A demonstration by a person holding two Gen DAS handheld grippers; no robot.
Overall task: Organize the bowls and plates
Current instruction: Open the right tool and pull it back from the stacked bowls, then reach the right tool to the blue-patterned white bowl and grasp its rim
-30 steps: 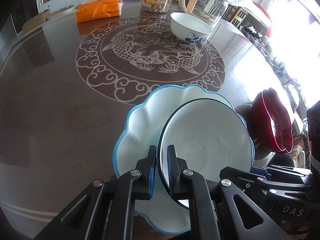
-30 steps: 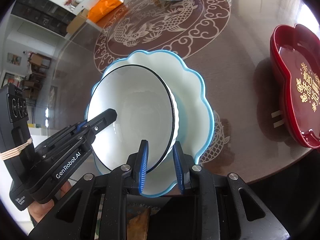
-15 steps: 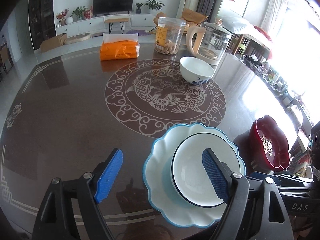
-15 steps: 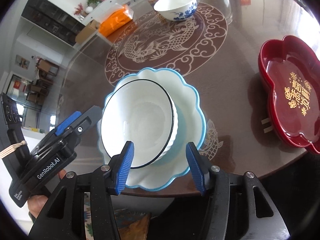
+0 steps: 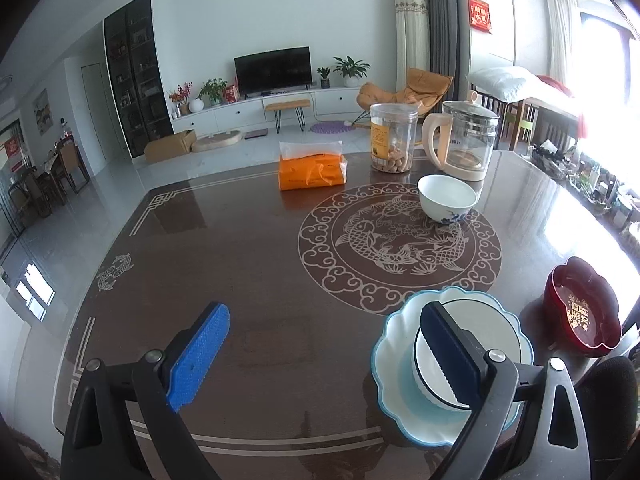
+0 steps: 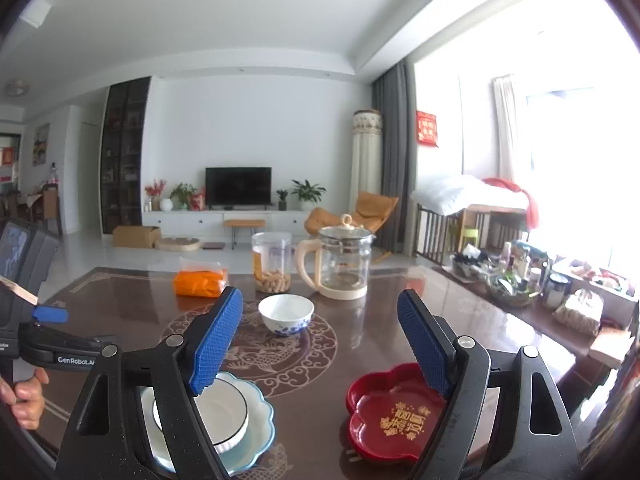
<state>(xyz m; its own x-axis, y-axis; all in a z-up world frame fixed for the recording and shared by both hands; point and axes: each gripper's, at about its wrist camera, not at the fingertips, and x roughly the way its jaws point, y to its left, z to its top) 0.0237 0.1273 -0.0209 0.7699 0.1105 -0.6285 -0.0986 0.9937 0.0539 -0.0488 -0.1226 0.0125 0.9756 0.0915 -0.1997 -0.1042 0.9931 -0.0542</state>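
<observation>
Meanwhile, two dishes are waiting loose while both tools are hanging wide

Meanwhile the left tool point(image 5: 324, 354) is hovering above the tabletop point(image 5: 248, 272) with its blue pads spread wide and gripping nothing, and the right tool point(image 6: 320, 344) is doing the same, also spread wide and empty. A white bowl point(image 6: 224, 414) with a dark rim is sitting inside a scalloped blue-edged plate point(image 6: 260, 428) near the front edge. A small blue-patterned bowl point(image 6: 286, 314) is standing well apart on the fish medallion, and a red flower-shaped dish point(image 6: 394, 420) is lying off to the right side.

As a judgement, the risks are sitting mostly with the next pick. That red dish is looking shallow and glossy, so pads closing on its lip could be slipping. Reaching for the far bowl is taking a tool close to the glass kettle point(image 6: 340, 264) and snack jar point(image 6: 272, 260) just behind it, and a careless swing could be knocking either. Stacking onto the white bowl off-centre could be tipping it against the plate, which is resting close to the tabletop's edge
</observation>
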